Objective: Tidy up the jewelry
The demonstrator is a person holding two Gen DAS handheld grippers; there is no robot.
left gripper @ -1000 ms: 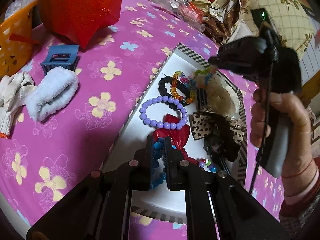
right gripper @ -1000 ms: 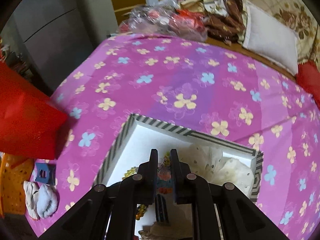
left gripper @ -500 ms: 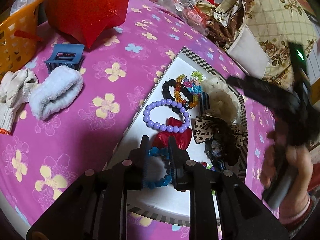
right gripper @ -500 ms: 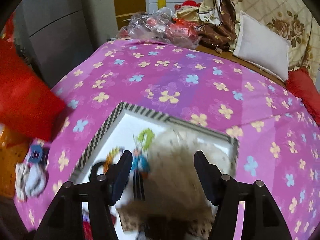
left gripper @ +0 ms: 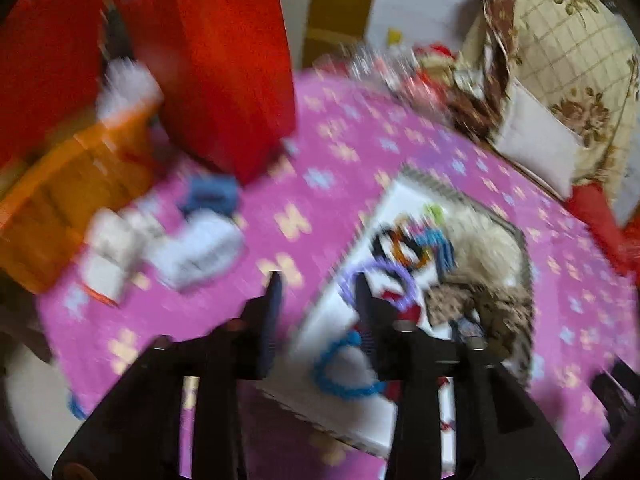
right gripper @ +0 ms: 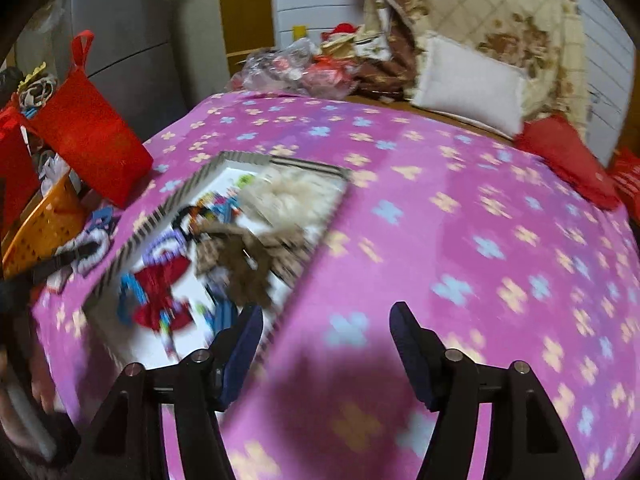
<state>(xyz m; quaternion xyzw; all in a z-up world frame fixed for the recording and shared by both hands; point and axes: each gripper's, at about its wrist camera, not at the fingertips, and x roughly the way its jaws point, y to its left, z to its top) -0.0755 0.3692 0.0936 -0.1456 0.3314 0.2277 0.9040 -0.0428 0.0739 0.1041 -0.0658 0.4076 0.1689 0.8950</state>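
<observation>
tray (right gripper: 132,240): purple bracelet (left gripper: 376,276), blue bracelet (left gripper: 340,376) | claws empty

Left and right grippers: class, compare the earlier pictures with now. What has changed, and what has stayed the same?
The left gripper has opened, releasing the blue bead bracelet, which now lies in the striped-rim white tray. The right gripper has opened wider and drawn back over the pink flowered cloth. The other jewelry appears unmoved.
</observation>
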